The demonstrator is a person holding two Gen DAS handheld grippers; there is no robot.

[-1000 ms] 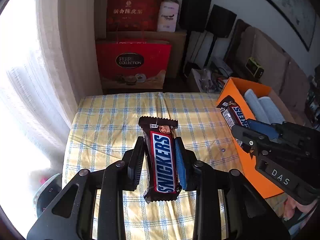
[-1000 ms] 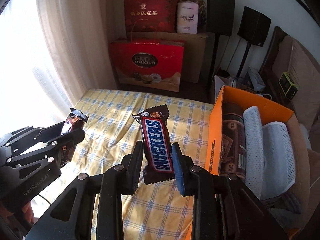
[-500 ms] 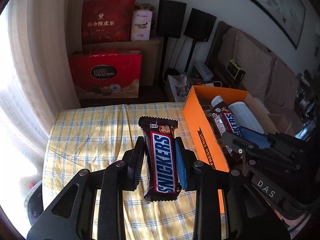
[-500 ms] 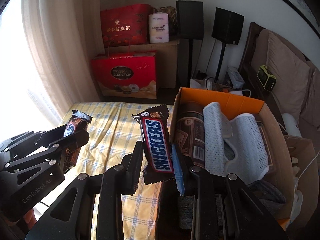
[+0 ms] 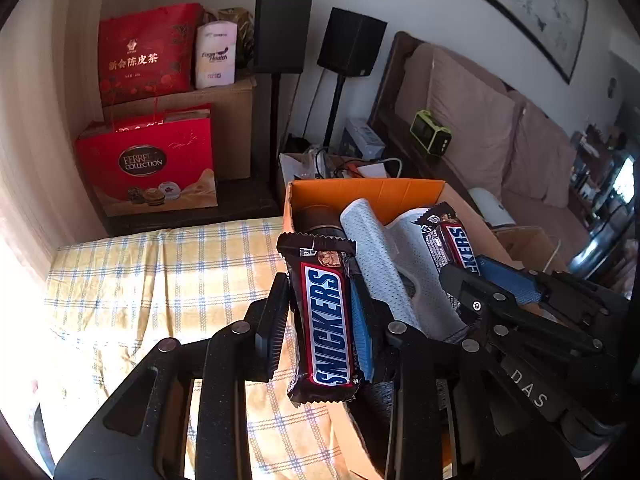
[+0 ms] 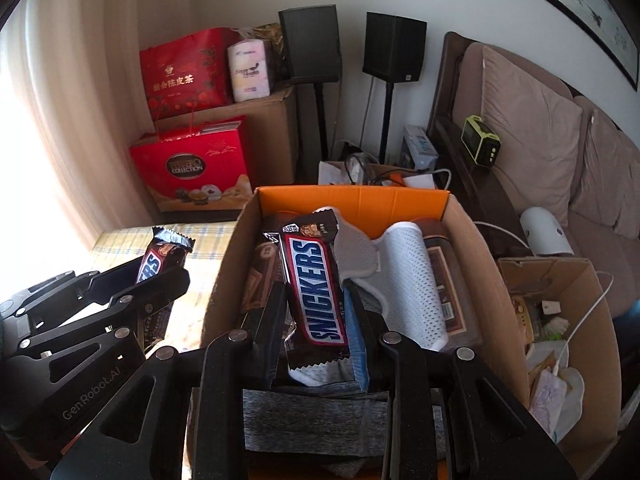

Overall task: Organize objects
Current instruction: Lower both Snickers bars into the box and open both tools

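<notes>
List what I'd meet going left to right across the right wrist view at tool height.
Left tool shut on a Snickers bar → cardboard box's left wall → right tool shut on a second Snickers bar → white mesh roll → smaller open carton.

Glossy foil wrapper on the Snickers bar (image 5: 328, 320); matt black plastic on the left gripper (image 5: 320, 312), with bare metal screw heads. Woven checked cloth over the table (image 5: 160, 280). Plain corrugated cardboard for the box (image 6: 476, 240) (orange-coated inside). Perforated white mesh roll (image 6: 412, 280), soft-looking.
</notes>
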